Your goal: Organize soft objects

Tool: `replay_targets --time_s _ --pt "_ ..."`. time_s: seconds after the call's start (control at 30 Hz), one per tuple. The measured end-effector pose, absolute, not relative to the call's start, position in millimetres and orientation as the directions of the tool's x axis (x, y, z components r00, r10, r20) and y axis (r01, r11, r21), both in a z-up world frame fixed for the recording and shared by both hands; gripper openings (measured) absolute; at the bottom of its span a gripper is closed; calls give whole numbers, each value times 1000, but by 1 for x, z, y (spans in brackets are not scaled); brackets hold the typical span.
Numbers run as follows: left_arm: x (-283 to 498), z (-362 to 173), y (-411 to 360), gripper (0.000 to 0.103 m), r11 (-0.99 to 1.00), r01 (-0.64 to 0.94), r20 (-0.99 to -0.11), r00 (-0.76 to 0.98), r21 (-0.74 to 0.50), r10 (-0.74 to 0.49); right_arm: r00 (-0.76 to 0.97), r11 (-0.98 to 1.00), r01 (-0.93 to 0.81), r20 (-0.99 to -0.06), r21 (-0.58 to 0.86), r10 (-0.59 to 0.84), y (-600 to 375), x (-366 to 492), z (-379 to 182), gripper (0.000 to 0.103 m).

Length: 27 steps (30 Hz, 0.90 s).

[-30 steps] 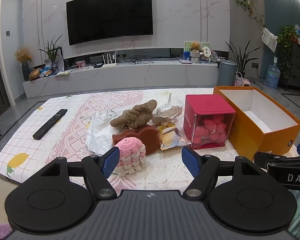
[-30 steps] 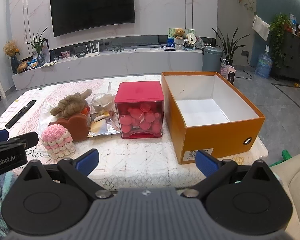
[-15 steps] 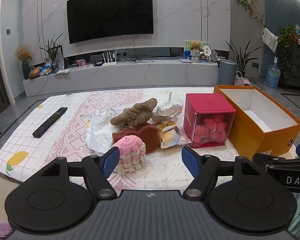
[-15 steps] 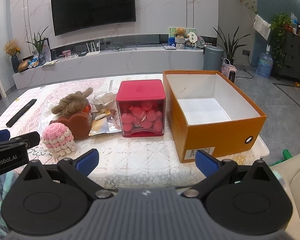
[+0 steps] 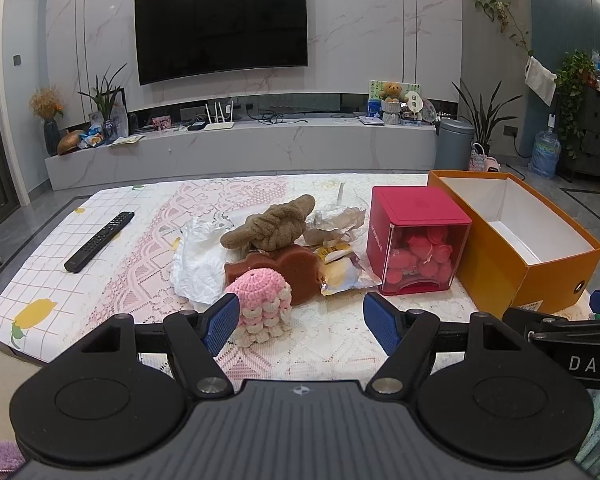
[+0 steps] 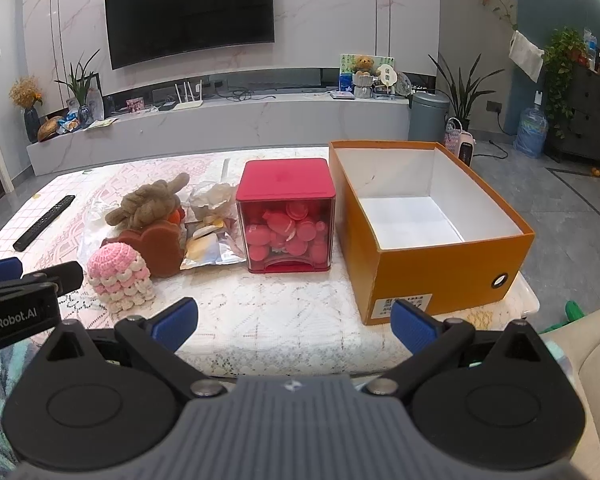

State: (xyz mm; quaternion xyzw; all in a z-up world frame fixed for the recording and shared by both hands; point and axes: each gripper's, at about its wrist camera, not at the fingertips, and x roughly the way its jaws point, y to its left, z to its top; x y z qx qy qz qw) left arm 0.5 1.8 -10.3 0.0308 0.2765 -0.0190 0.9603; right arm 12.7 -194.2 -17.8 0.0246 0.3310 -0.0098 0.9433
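Note:
A pink and cream crocheted toy [image 5: 262,308] [image 6: 120,276] stands near the table's front edge. Behind it sit a brown toast-shaped sponge [image 5: 288,270] [image 6: 160,248] and a knotted brown plush [image 5: 272,226] [image 6: 148,204]. An open orange box [image 5: 512,240] [image 6: 424,220] with a white, empty inside stands at the right. My left gripper [image 5: 300,322] is open and empty, just in front of the crocheted toy. My right gripper [image 6: 294,322] is open and empty, above the table's front edge, before the orange box.
A red-lidded clear box of pink pieces [image 5: 416,240] [image 6: 286,216] stands between the soft things and the orange box. Crumpled white plastic [image 5: 198,260] and foil snack wrappers [image 5: 340,268] lie around the toys. A black remote [image 5: 100,240] lies far left.
Both grippers have drifted slightly; the scene sits a little lower in the left view and higher in the right. Nothing on the table has moved.

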Motion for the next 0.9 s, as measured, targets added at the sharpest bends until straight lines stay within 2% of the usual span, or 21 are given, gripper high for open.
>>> replay_targets --time_s 0.37,0.63,0.73,0.9 --pt "-1 -19 2 84 998 52 -551 834 24 -30 780 998 29 -626 50 9 -193 14 -20 100" --pt "7 -23 18 83 999 46 -584 810 -19 -48 803 994 -78 -586 72 106 -183 20 -26 100" --pt "11 -24 25 79 997 68 -588 805 -48 -83 804 991 -118 -580 59 130 -176 26 -29 100" --pt "24 -25 34 79 994 106 -574 814 7 -83 786 984 -174 -595 46 167 -164 44 -39 95"
